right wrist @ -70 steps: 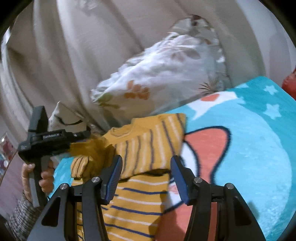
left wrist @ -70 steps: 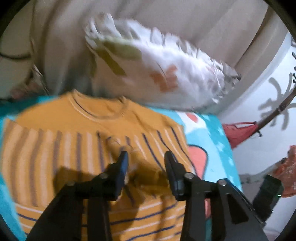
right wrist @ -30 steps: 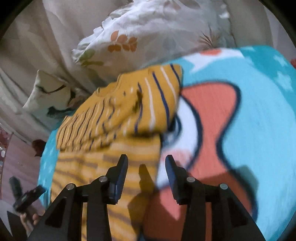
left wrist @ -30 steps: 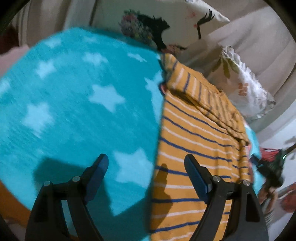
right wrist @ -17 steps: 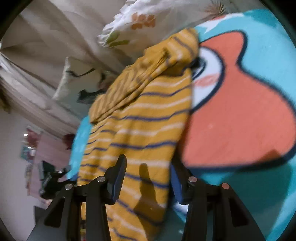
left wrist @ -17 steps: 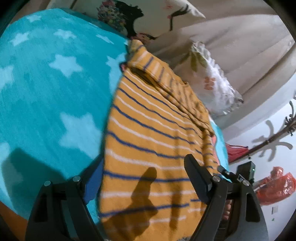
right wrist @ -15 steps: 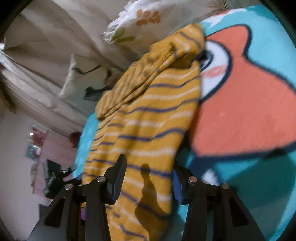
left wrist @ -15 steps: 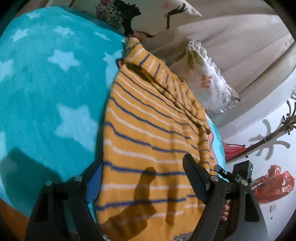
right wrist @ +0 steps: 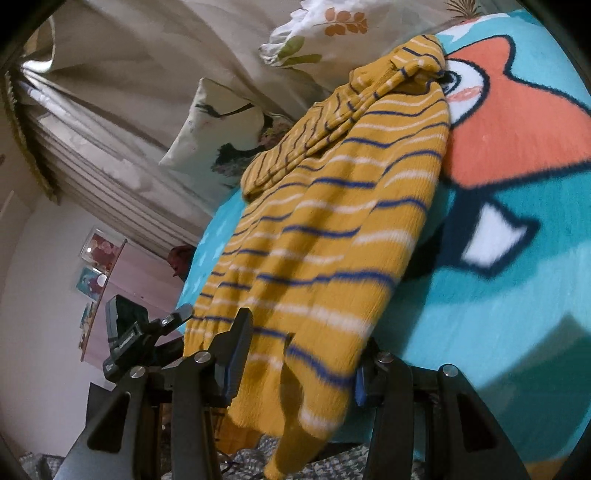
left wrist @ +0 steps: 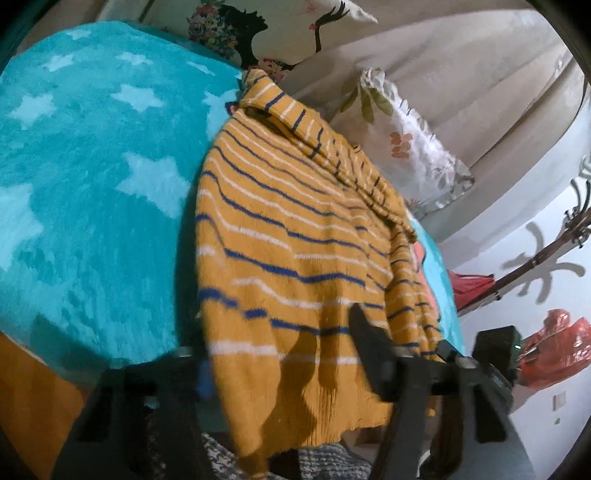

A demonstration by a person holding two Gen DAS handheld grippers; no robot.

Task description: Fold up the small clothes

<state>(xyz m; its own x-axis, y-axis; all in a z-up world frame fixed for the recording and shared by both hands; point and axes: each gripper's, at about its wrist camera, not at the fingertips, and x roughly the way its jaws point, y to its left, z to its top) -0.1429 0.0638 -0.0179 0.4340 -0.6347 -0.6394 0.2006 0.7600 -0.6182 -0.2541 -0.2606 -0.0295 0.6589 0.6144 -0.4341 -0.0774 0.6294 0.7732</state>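
- A teal fleece blanket [left wrist: 92,192] printed with pale stars covers the bed; in the right wrist view the same blanket [right wrist: 517,277] carries a large orange, white and dark cartoon figure.
- Beige curtains [right wrist: 129,92] hang behind the bed, and two pillows lean against them: a floral ruffled pillow [left wrist: 410,147] and a pillow printed with a black silhouette [left wrist: 258,22].
- A white wall with a coat-rack [left wrist: 543,254] and a red plastic bag [left wrist: 550,347] is seen at the right of the left wrist view; pictures on a pink wall [right wrist: 96,266] appear at the left of the right wrist view.
- The mustard striped sweater [left wrist: 295,258] lies on the blanket with its sleeves folded across the chest; its hem hangs over the bed edge.
- The left gripper [left wrist: 280,354] has its fingers spread, with the hem lying between them; one finger is largely hidden behind the knit.
- The right gripper [right wrist: 303,350] likewise straddles the opposite hem corner with fingers apart, not clamped.
- Small white lettering on the left gripper's body is seen in the right wrist view but is too blurred to be read.
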